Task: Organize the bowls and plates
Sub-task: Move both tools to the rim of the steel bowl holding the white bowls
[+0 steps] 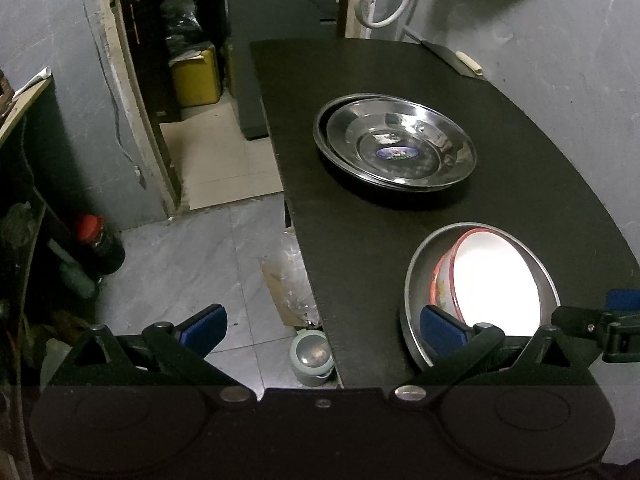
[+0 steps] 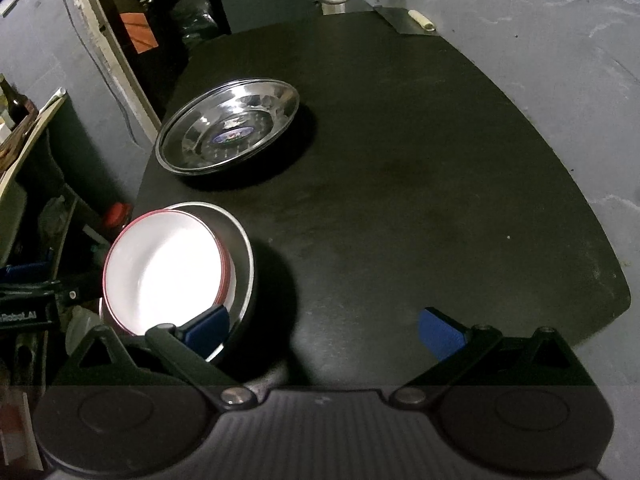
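On the dark counter (image 2: 400, 184) two groups are seen. Toward the far left side, a stack of shallow round stainless-steel plates (image 2: 228, 126) rests, the upper plate sitting slightly off-centre in the lower one. Near the front left corner, a white enamel bowl with a red rim (image 2: 168, 268) sits tilted inside a larger grey metal bowl (image 2: 242, 264), its rim riding above the metal rim on one side.

The right hand-held gripper (image 2: 324, 330) is held with its jaws wide apart; its left blue pad (image 2: 208, 330) appears in front of the near rim of the nested bowls, though contact cannot be confirmed. The left hand-held gripper (image 1: 322, 326) is likewise spread apart, empty, with one pad (image 1: 442, 326) at the near rim of the same bowls (image 1: 496, 280) and the other over the floor beyond the counter edge.

The step in hand is judged to be the seating or squaring of the enamel bowl within the metal bowl. For a good result:

1. One rim only should be taken between the pads, not both rims together.
2. The metal bowl should be steadied by the other gripper, since it stands close to the counter edge.
3. The enamel bowl should be levelled gently; thin steel and enamel slide readily.
4. The bowl pair should be kept well apart from the plate stack (image 1: 396, 142).
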Action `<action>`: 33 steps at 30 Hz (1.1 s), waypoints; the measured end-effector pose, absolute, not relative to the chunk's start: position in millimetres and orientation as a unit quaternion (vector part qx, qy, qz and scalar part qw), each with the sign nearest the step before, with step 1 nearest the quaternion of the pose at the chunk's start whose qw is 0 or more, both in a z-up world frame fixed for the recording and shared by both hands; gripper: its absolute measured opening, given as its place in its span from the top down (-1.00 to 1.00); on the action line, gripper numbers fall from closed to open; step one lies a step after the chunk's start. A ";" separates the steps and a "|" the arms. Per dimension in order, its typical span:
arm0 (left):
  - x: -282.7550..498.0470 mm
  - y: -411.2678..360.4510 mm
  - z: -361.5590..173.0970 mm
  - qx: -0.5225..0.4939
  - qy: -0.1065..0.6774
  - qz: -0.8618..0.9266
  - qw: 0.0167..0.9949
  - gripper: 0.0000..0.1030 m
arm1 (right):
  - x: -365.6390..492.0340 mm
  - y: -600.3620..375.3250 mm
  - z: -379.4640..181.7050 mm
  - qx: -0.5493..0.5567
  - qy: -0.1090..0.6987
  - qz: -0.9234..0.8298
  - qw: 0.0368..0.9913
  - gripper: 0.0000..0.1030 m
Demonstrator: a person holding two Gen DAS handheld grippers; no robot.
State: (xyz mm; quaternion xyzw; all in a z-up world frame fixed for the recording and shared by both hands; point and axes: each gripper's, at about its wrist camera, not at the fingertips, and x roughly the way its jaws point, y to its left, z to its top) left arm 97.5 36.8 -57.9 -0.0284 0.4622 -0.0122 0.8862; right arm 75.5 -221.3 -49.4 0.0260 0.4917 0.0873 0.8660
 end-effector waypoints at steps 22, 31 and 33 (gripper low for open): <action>110.1 25.1 -71.5 -0.009 0.488 -0.009 0.873 -0.99 | 83.7 -219.1 -57.1 0.021 0.511 0.109 0.852 -1.00; 115.2 25.3 -76.6 -0.011 0.499 -0.010 0.867 -0.99 | 87.5 -220.0 -58.5 0.024 0.515 0.106 0.850 -1.00; 115.3 25.9 -77.2 -0.014 0.499 -0.011 0.866 -0.99 | 88.2 -219.9 -58.5 0.024 0.515 0.104 0.850 -1.00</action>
